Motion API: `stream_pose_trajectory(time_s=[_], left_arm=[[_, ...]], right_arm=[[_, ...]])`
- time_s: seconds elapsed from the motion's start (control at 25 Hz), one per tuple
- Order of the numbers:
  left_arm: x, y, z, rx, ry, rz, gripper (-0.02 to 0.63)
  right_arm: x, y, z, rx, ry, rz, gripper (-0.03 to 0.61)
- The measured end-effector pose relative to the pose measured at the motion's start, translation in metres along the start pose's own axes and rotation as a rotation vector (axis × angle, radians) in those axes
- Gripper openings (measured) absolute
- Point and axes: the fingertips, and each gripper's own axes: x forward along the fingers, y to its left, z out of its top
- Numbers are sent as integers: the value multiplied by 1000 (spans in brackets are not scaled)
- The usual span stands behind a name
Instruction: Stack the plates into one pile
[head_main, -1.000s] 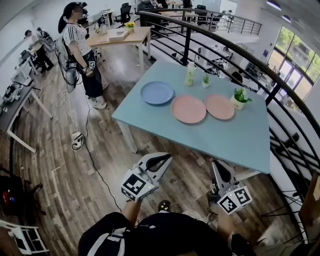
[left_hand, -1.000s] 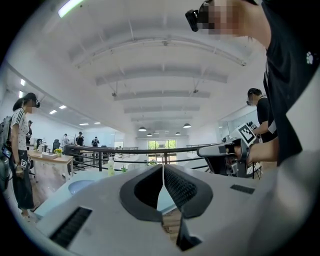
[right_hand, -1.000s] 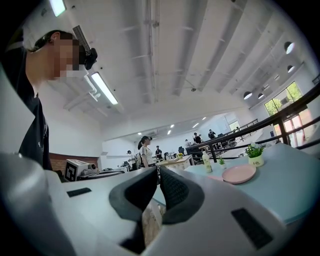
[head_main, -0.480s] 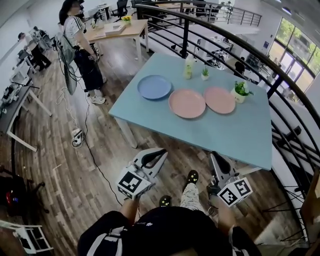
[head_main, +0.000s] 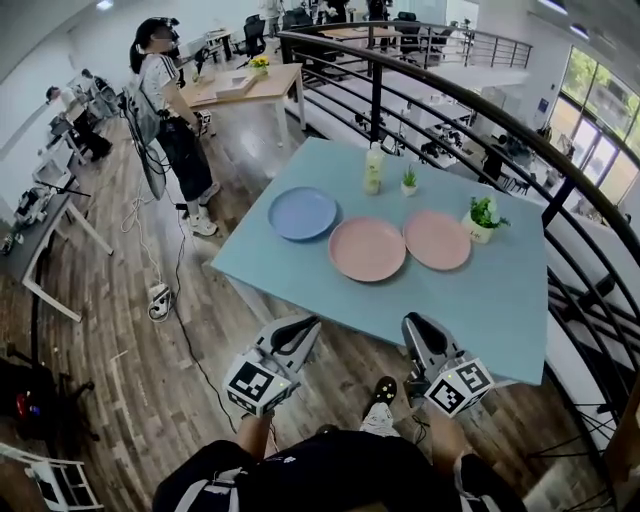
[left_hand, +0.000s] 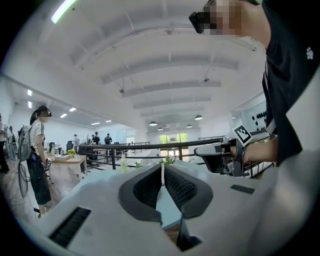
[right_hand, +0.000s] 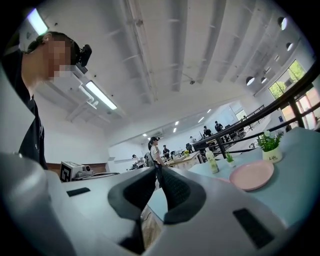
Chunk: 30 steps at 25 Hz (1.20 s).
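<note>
An open office with a wooden floor (head_main: 130, 300) is spreading around a pale blue table (head_main: 480, 300). Nearest the wearer, the left gripper (head_main: 306, 323) and the right gripper (head_main: 414, 322) are hovering just short of the table's near edge; each is pointing level with its jaws pressed together on nothing. Beyond them three plates are lying side by side, none stacked yet: the blue plate (head_main: 303, 213) at the left, the middle pink plate (head_main: 367, 249), and the right pink plate (head_main: 437, 240).

The likely trouble is starting here. Shut jaws coming in level would probably be shoving a flat rim along the table rather than pinching it; a plate gripped at one edge could be sagging and slipping out. Farther back, the white potted plant (head_main: 485, 215) is sitting just beside the right pink plate, so a pushed plate might be knocking it. The bottle (head_main: 373, 168) and the small plant (head_main: 409, 181) are standing behind, near the railing (head_main: 470, 110); a wide swing risks toppling them.
</note>
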Motion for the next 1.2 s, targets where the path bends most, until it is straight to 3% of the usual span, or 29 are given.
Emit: stream_pose_trajectory(time_s=[0.68,1.04,1.2], left_arm=[[128,16,10,54,60,16,19],[170,28,-3,36,103,76,20],[170,46,-21,-9,135,109,20]], right_arm=[[33,-127,34,51,-15,44,52],[58,-175,29,81,36,94,64],[79,-183,17,107,71,109,70]])
